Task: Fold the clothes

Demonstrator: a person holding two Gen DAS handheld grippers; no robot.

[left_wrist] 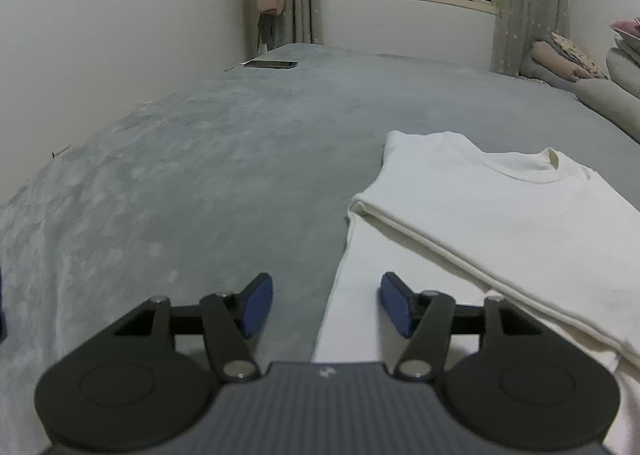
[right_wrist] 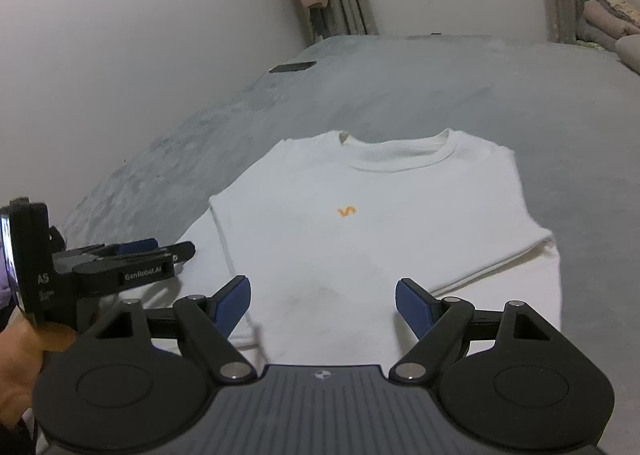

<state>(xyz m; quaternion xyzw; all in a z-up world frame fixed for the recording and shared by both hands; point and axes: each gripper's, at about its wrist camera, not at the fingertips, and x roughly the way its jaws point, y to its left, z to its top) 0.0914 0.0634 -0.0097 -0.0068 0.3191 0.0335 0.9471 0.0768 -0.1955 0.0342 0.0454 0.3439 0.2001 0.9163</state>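
Grey bed point(right_wrist: 440, 87): 1 white shirt point(right_wrist: 360, 223) (folded), 2 grippers apart.

White shirt point(right_wrist: 372, 215) lying ahead of the right gripper point(right_wrist: 323, 309), showing a small orange mark point(right_wrist: 346, 211), grey mottled bedspread point(left_wrist: 200, 175) spreading beyond, blue pads point(left_wrist: 256, 305) tipping black arms, beige patterned curtains point(left_wrist: 528, 3) hanging far ahead.
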